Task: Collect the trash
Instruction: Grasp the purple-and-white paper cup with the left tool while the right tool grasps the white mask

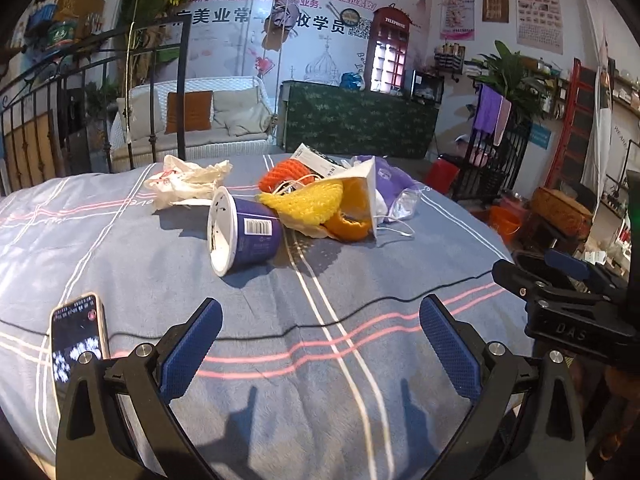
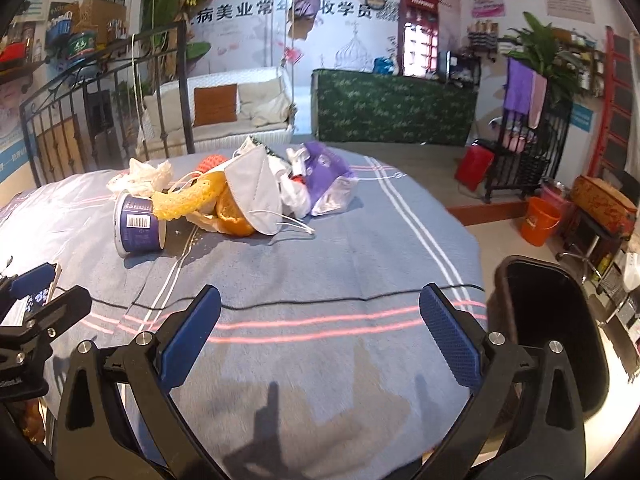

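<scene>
We hold the left hand-held gripper (image 1: pixel 320 344) and the right hand-held gripper (image 2: pixel 320 342) low over the near part of the bed (image 1: pixel 280 400), both with fingers spread wide and nothing between them. The trash lies in a heap farther up the blue blanket: a purple cup (image 1: pixel 244 236) tipped on its side, yellow foam netting (image 1: pixel 308 200) just beside it, an orange peel (image 1: pixel 348 226), a white face mask (image 2: pixel 256 192), a crumpled white bag (image 1: pixel 184 184) and a purple wrapper (image 2: pixel 326 172). A phone (image 1: pixel 76 340) rests by our left fingers. A black bin (image 2: pixel 548 320) stands at the bed's right edge.
</scene>
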Tool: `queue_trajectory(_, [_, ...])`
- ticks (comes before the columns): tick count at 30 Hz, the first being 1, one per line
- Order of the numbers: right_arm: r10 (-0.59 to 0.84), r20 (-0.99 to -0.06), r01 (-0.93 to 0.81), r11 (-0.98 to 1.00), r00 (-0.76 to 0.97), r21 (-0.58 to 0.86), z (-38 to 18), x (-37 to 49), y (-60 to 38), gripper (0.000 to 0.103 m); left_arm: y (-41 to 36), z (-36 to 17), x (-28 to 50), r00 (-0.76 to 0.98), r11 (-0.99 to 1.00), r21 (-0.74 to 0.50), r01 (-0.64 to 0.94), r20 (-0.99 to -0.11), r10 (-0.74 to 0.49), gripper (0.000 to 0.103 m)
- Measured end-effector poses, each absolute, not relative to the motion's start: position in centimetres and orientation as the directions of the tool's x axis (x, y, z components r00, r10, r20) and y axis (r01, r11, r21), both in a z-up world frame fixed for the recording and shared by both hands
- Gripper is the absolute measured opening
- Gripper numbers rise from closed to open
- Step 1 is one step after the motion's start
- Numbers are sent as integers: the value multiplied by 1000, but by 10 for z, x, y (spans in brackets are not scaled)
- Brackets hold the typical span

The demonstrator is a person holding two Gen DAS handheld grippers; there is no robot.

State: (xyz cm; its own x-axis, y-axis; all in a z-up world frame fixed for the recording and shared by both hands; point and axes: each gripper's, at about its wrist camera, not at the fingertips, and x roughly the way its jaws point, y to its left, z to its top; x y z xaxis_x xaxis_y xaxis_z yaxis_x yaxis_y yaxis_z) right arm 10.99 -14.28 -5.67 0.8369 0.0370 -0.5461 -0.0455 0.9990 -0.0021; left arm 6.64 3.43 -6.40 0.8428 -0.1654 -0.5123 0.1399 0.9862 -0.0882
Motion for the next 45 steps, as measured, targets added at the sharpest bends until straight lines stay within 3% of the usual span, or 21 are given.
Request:
queue_trajectory(3, [65,-580,-72,997,812,11,-58,129,-136,98,35,-60,78,842,989,-40,143,-520,-143,98])
queue_trajectory(11, [129,-632,-125,991,764,51,-62,170,-122,98,57,-57,132,817,987,-64,146,-556,-156,97])
queue_trajectory(20, [139,-650,-154,988,747,34,-60,194,-117,98,63,-75,186,745,987,-54,154,-649,-152,72])
queue_trajectory(28, [146,-671,-171,985,727,28,-66,209,-112,98,63,-81,196,725,983,-88,164,-665,-180,68])
queue_trajectory(30, [147,-676,-171,985,722,32,-67,213,-111,98,63,-82,197,715,981,-100,169,-672,-192,61])
queue_trajectory(32, [147,-674,-172,985,724,30,-66,216,-109,98,63,-82,197,716,982,-101,159,-673,-186,41])
queue_trajectory(35, [146,-672,-171,985,726,29,-65,220,-107,98,65,-81,196,718,979,-112,168,-667,-199,27])
queue_trajectory(41, [153,-666,-176,984,730,32,-60,229,-102,98,68,-77,188,732,972,-155,177,-640,-235,10])
queue_trajectory(45, [163,-675,-184,982,719,41,-60,241,-97,98,69,-75,183,736,967,-179,182,-627,-255,9])
